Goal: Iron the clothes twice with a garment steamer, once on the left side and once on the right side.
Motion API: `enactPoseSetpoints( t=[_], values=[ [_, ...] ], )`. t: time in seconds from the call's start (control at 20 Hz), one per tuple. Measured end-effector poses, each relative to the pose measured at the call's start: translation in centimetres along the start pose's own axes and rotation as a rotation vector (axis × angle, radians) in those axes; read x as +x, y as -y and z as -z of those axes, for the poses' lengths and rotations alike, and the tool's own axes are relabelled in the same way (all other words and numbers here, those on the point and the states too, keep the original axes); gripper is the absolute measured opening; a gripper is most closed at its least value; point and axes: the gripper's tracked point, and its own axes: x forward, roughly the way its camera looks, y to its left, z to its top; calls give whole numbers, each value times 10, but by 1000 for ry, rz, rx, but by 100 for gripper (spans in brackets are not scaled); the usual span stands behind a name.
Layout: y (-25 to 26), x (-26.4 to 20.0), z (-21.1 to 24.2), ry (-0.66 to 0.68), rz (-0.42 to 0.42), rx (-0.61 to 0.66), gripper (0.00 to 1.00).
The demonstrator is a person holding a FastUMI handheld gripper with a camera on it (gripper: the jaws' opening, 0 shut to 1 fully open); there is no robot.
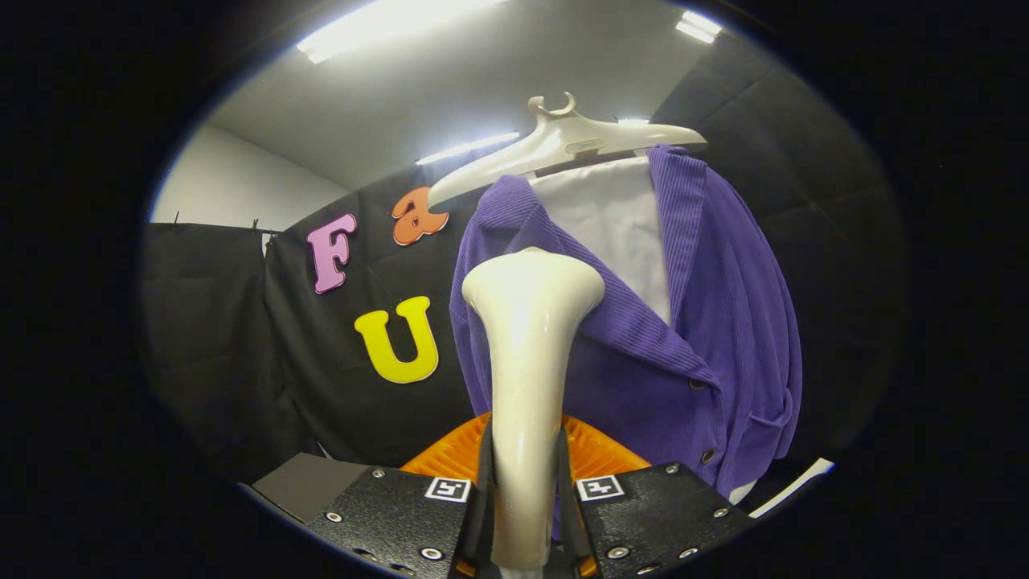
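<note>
Open room to the left, against the black cloth wall. Centre: hand-held gripper [522, 490] clamped on cream garment steamer [526, 386], both fingers pressing its handle, head raised just before purple cardigan [707, 322]. Cardigan on white hanger [563, 145], over white shirt [615, 225]; orange object [599, 454] just beyond fingers.

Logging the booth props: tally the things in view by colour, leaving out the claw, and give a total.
Purple: 1, the cardigan
White: 3, the steamer gripped between the claw fingers, the hanger, the shirt under the cardigan
Orange: 1, the ribbed object behind the steamer
Total: 5
</note>
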Motion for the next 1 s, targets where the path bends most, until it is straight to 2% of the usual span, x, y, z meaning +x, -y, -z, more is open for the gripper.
enactPoseSetpoints(
  t=[1.0],
  values=[
    [57, -46, 180, -291, 82, 5, 34]
  ],
)
